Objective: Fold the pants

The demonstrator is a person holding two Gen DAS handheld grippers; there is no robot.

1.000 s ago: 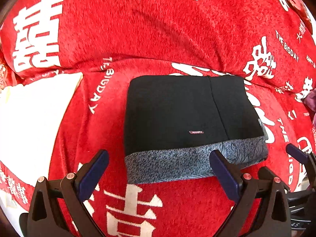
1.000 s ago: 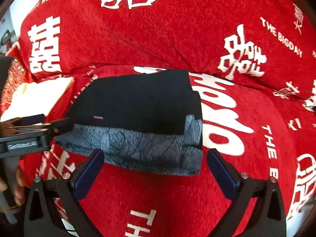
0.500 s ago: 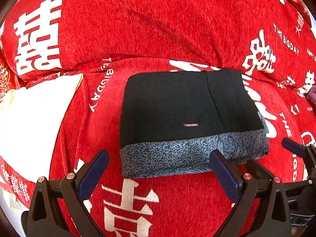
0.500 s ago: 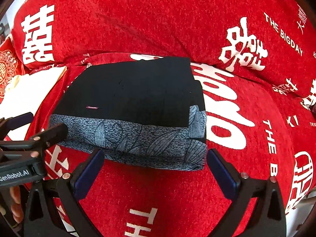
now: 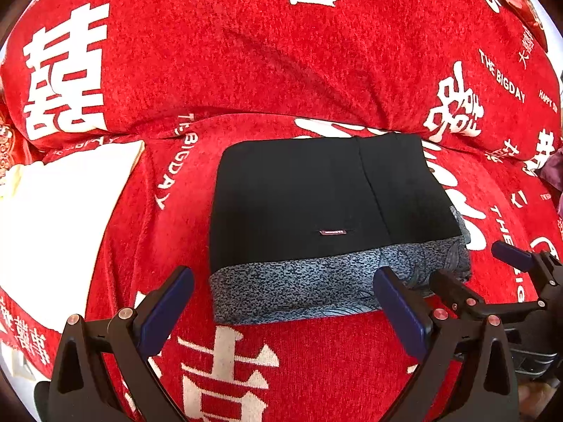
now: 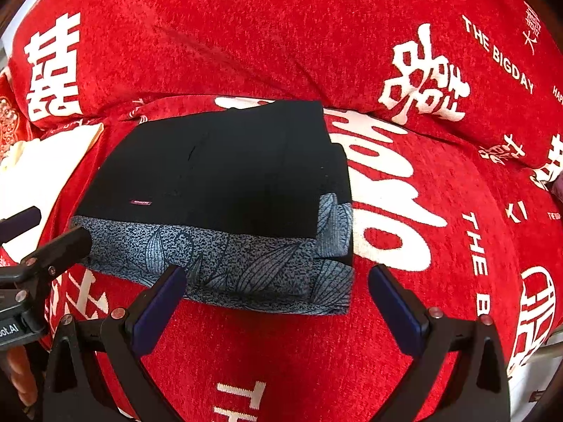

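The pants point(image 5: 316, 207) lie folded into a flat black rectangle with a grey leaf-patterned band along the near edge, on a red sofa seat. They also show in the right wrist view point(image 6: 225, 197). My left gripper point(image 5: 281, 299) is open and empty, just short of the near grey edge. My right gripper point(image 6: 276, 293) is open and empty at the pants' near right corner. The right gripper also shows in the left wrist view point(image 5: 468, 274); the left gripper also shows in the right wrist view point(image 6: 38, 228).
The red sofa cover point(image 5: 281, 52) with white lettering rises as a backrest behind the pants. A white cloth point(image 5: 52, 218) lies on the seat to the left, also in the right wrist view point(image 6: 38, 168).
Both grippers have moved closer to the pants, which now look larger in both views. The pants have not moved. Both grippers stay open.
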